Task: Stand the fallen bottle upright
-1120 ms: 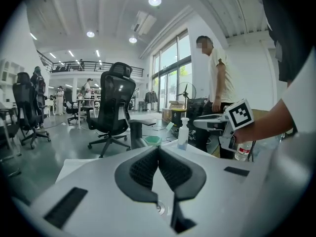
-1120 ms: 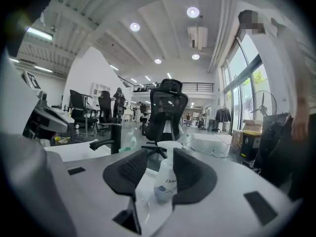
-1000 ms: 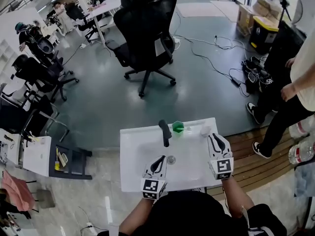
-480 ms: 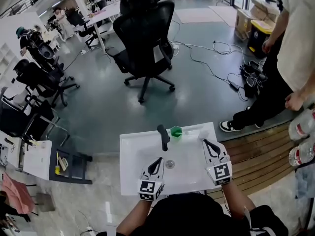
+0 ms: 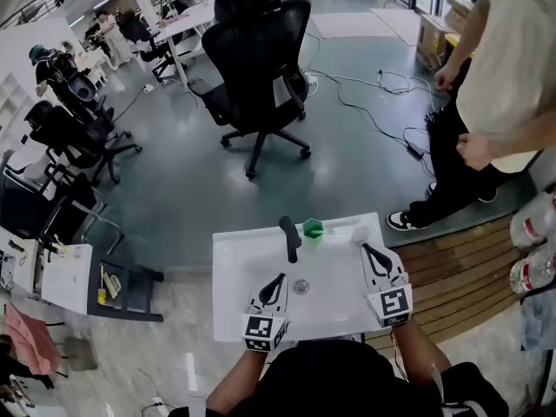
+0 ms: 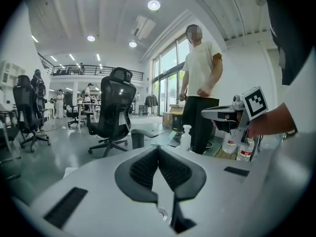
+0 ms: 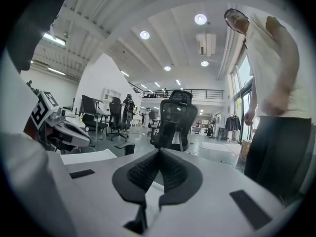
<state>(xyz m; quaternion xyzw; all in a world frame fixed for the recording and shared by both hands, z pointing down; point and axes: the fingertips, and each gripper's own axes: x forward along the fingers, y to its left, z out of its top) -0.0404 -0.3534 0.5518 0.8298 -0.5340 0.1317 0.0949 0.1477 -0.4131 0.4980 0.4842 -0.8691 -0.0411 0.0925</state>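
Observation:
A small clear pump bottle stands upright on the back right rim of the white sink, free of both grippers. In the head view it is too small to make out. My right gripper hovers a little in front of that corner, shut with nothing between its pads. My left gripper is held over the sink's front left, near the drain, also shut and empty. From the left gripper view, the right gripper shows to the right of the bottle and higher.
A black faucet rises at the sink's back middle, with a green object beside it. A person stands close at the right. A black office chair stands beyond the sink. Water bottles lie on the wooden step at right.
My right gripper has lifted and drawn back from the sink's back right corner. The left gripper has hardly moved. The person at the right has stepped closer.

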